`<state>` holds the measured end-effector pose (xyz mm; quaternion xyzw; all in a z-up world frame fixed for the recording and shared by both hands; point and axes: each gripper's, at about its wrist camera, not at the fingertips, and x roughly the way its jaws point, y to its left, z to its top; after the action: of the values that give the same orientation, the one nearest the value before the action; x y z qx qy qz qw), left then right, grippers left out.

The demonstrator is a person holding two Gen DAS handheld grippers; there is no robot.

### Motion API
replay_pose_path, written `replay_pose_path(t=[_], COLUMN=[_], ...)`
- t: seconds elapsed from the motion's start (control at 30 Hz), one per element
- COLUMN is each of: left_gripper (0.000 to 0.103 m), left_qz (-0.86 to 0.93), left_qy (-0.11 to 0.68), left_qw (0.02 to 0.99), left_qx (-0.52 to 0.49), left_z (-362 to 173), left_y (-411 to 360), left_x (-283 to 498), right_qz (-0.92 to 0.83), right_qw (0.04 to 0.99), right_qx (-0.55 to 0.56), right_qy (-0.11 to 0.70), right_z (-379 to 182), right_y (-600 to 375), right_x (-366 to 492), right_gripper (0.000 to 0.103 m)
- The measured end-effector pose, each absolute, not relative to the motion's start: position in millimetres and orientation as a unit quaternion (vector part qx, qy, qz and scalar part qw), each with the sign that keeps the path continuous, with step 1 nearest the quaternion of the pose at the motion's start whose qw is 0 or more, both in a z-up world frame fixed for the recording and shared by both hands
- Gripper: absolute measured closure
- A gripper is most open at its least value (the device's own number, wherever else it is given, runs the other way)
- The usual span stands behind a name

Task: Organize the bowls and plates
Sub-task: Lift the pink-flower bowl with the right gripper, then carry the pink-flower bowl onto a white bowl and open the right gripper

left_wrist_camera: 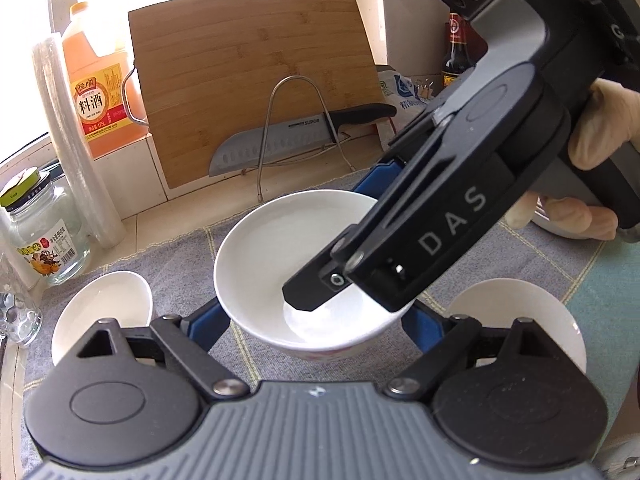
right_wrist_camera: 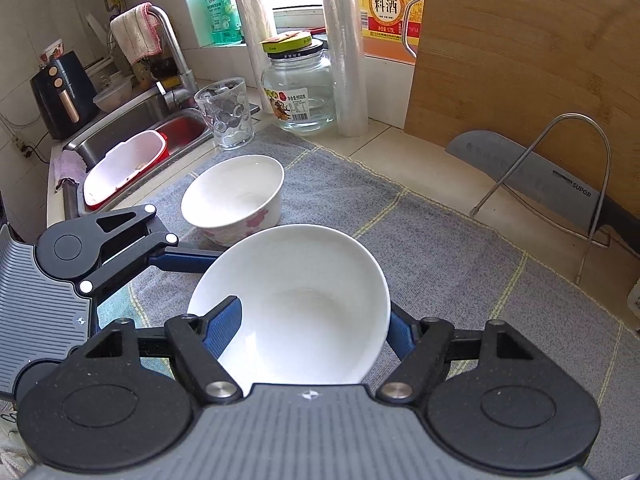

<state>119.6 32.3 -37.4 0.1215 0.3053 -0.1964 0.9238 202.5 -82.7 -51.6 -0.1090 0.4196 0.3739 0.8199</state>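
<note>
Grey cloth (right_wrist_camera: 440,240), bowl (right_wrist_camera: 304,300) between right jaws

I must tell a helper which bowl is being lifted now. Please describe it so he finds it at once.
Start from the grey cloth on the counter before the wooden cutting board. The bowl is near the cloth's middle, and the right gripper grips its rim, one finger inside. Unlike the pink-flowered bowl beside the sink, it looks plain white inside.
</note>
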Motion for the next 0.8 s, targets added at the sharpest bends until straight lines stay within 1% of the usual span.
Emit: replay_pose_path(t=[0.47, 0.8], left_gripper=[0.011, 0.011], left_qz=[-0.208, -0.247], left_qy=[0.308, 0.308], left_qw=[0.919, 0.908], left_qx=[0.129, 0.141], left_z=[-21, -16], left_y=[24, 7], left_x=[71, 53], right_qz=[0.384, 0.368], right_qw=[0.82, 0.825], right_qx=[-0.119, -0.111], right_qy=[0.408, 0.414], right_z=[-34, -30], right_y=[-94, -119], right_x=[148, 120], right_gripper=[0.023, 0.023])
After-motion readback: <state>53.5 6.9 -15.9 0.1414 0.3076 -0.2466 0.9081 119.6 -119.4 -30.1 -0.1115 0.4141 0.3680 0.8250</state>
